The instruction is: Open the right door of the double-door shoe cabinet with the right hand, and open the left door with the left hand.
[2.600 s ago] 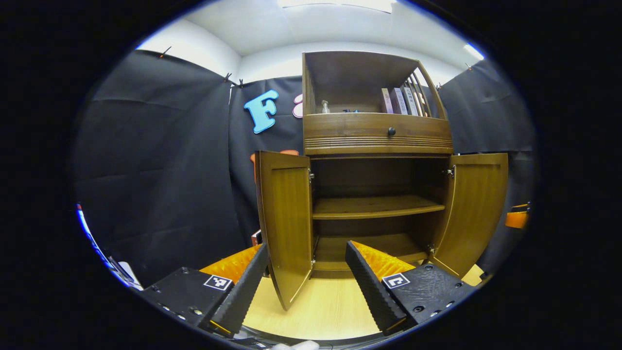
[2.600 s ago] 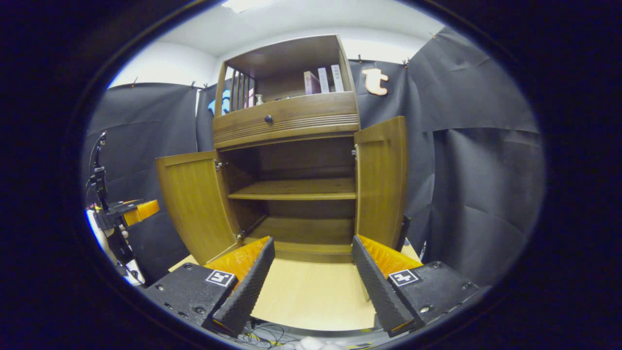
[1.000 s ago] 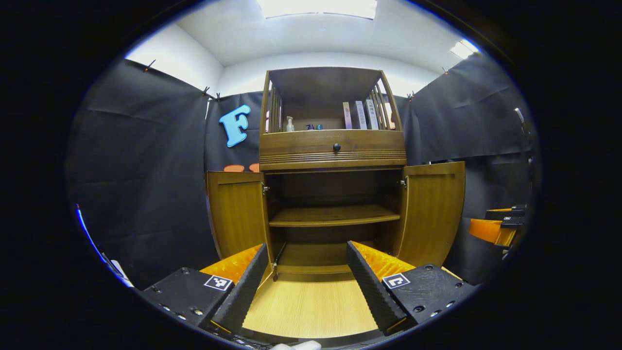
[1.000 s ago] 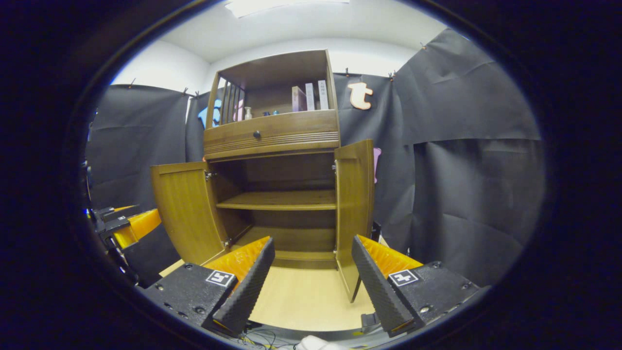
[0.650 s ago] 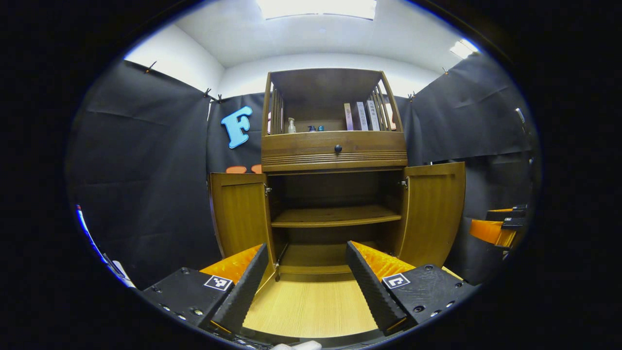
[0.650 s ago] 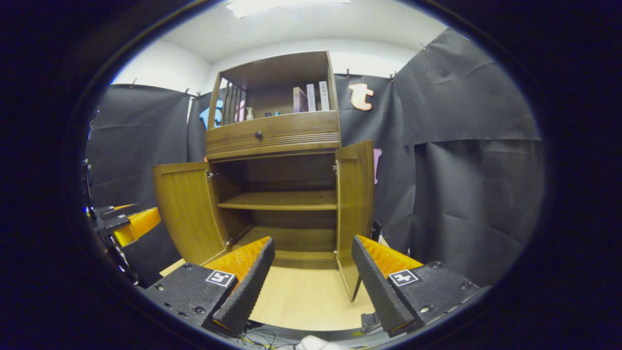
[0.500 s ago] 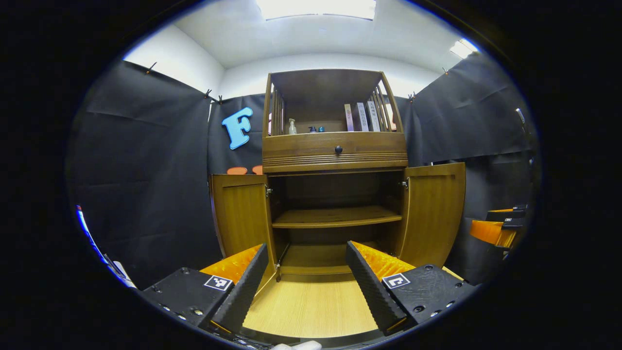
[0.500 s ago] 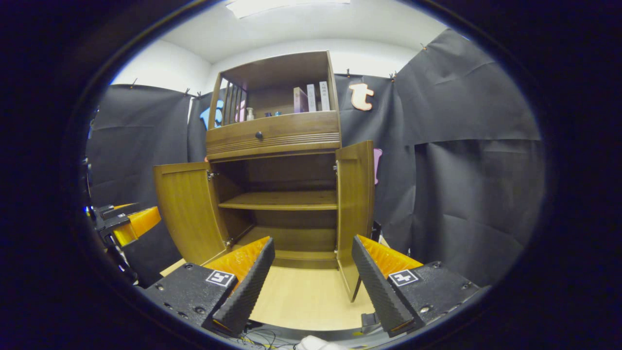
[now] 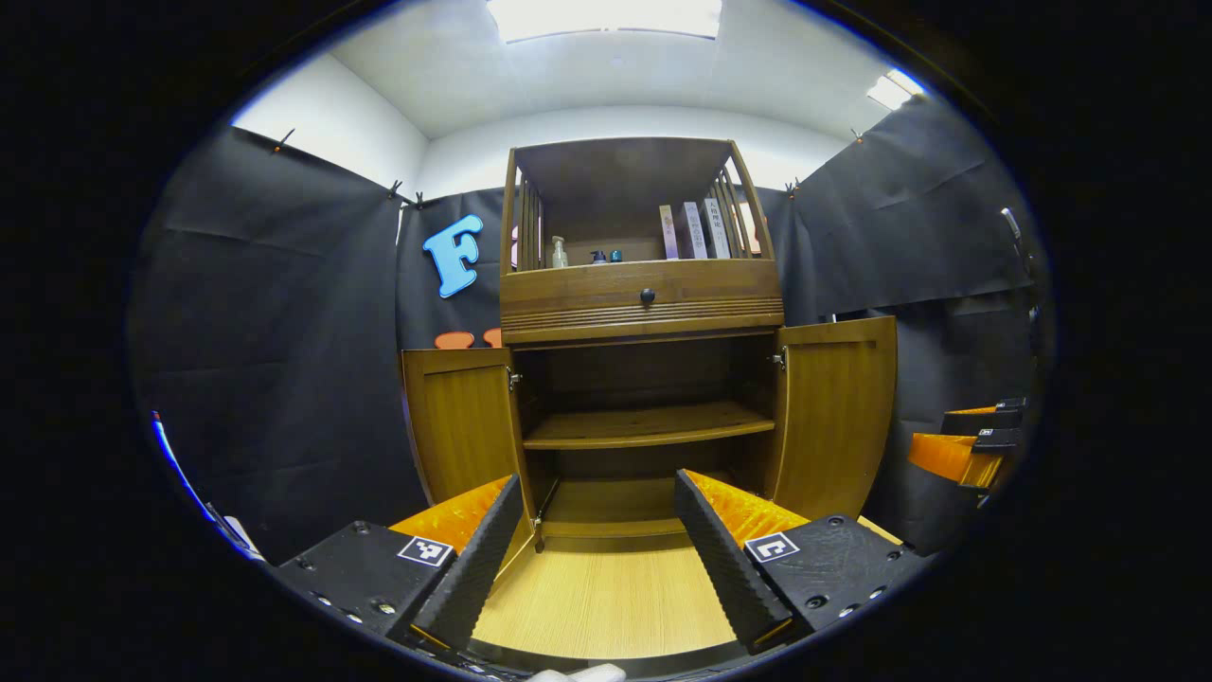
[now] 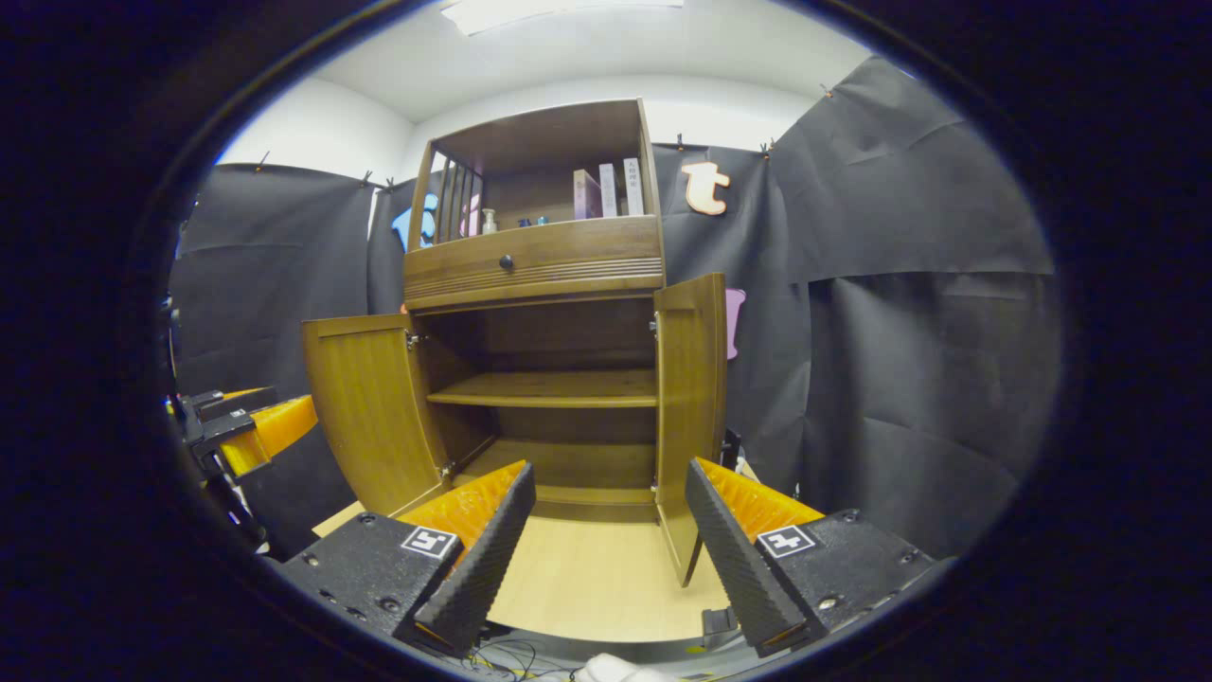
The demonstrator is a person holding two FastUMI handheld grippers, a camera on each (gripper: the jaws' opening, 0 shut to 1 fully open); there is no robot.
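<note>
Now both doors swung wide: left door (image 9: 464, 426) at 9 o'clock, right door (image 9: 838, 412) at 3 o'clock of shoe cabinet (image 9: 644, 294). Left gripper (image 9: 597, 554) and right gripper (image 10: 606, 559) pulled back since earlier, jaws spread, nothing held. Task judged finished.

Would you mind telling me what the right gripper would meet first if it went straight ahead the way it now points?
Probably the open right door: its front edge stands just ahead of the right gripper, toward one finger. Slightly to the side, it would enter the cabinet. Depth is unclear.

each gripper (image 9: 597, 559) (image 10: 606, 559) has black screw-studded blocks bearing square white tags, ridged wedge fingers, perhaps rubber.
</note>
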